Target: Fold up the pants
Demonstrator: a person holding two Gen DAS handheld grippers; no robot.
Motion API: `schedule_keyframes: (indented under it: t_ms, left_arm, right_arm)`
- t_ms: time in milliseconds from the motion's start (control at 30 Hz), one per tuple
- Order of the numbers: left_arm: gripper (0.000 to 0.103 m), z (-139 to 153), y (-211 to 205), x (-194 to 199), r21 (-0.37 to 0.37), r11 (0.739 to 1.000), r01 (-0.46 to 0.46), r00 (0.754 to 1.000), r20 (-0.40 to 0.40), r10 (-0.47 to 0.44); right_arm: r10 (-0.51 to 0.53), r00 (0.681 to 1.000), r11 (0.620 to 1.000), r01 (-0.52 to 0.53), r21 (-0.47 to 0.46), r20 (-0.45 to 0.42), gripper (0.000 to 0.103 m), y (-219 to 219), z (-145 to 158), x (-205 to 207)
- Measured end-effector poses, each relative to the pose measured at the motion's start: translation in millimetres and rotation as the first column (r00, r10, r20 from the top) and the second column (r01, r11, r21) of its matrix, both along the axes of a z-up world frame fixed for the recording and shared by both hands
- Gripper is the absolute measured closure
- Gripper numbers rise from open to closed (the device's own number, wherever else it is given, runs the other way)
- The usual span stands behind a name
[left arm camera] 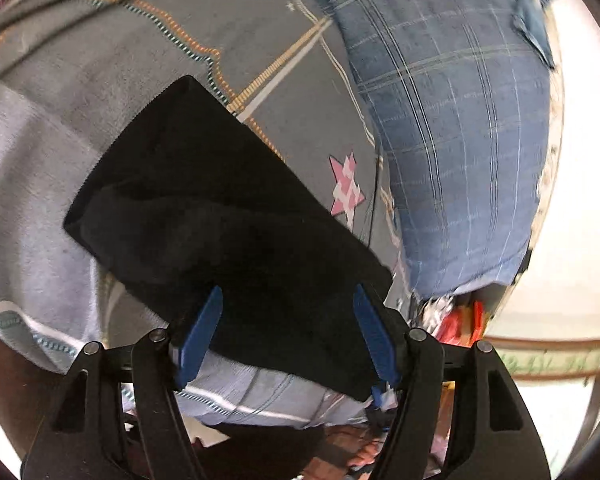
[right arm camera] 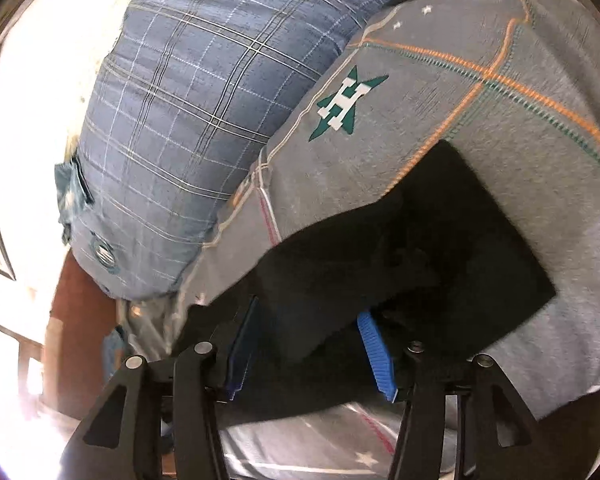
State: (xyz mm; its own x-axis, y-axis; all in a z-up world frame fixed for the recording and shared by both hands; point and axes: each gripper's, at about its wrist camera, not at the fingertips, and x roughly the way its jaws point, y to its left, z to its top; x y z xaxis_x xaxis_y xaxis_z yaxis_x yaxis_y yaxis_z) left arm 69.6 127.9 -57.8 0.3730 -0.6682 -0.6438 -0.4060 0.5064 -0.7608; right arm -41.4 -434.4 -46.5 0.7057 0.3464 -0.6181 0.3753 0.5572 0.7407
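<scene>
The black pants (left arm camera: 200,184) lie folded into a flat rectangle on the grey patterned bed sheet (left arm camera: 80,92). In the left wrist view my left gripper (left arm camera: 288,290) is open over the near edge of the pants. Black cloth lies between its blue fingers (left arm camera: 204,328), and the pads stand well apart from it. In the right wrist view the same pants (right arm camera: 460,240) lie on the bed sheet (right arm camera: 380,168). My right gripper (right arm camera: 309,308) is open too, with a raised fold of the black cloth between its blue fingers (right arm camera: 376,356) and no pinch on it.
A blue plaid pillow (left arm camera: 440,120) lies on the bed just past the pants, also seen in the right wrist view as the pillow (right arm camera: 180,120). The sheet bears a pink star (left arm camera: 346,188) and a green star (right arm camera: 346,100). The bed's edge drops off close below both grippers.
</scene>
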Motion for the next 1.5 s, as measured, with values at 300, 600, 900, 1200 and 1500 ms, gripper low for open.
schedule_keyframes:
  t_ms: [300,600,900,1200,1500]
  left_arm:
    - [0.1,0,-1,56,-0.062,0.998,0.004,1.0,-0.024,-0.005]
    - [0.098,84,-32,36,0.163,0.978,0.134,0.937,0.301,-0.178]
    - [0.097,-37,-13,-8,0.036,0.989,0.142,0.989,0.034,-0.144]
    - [0.093,-37,-7,-16,0.059,0.988,0.139,0.989,0.05,-0.142]
    - [0.085,-32,-7,1,0.047,0.993,0.107,0.992,0.059,-0.11]
  right_arm:
    - [0.02,0.999,0.999,-0.019,-0.037,0.029,0.099,-15,8,33]
    - [0.086,0.969,0.959,-0.018,-0.281,0.232,0.099,-21,85,16]
    - [0.032,0.999,0.986,-0.024,-0.166,0.041,0.099,-23,-10,-16]
    - [0.025,1.0,0.988,-0.025,-0.149,-0.003,0.094,-24,-15,-28]
    - [0.016,1.0,0.986,-0.014,-0.169,0.009,0.098,-25,-6,-19]
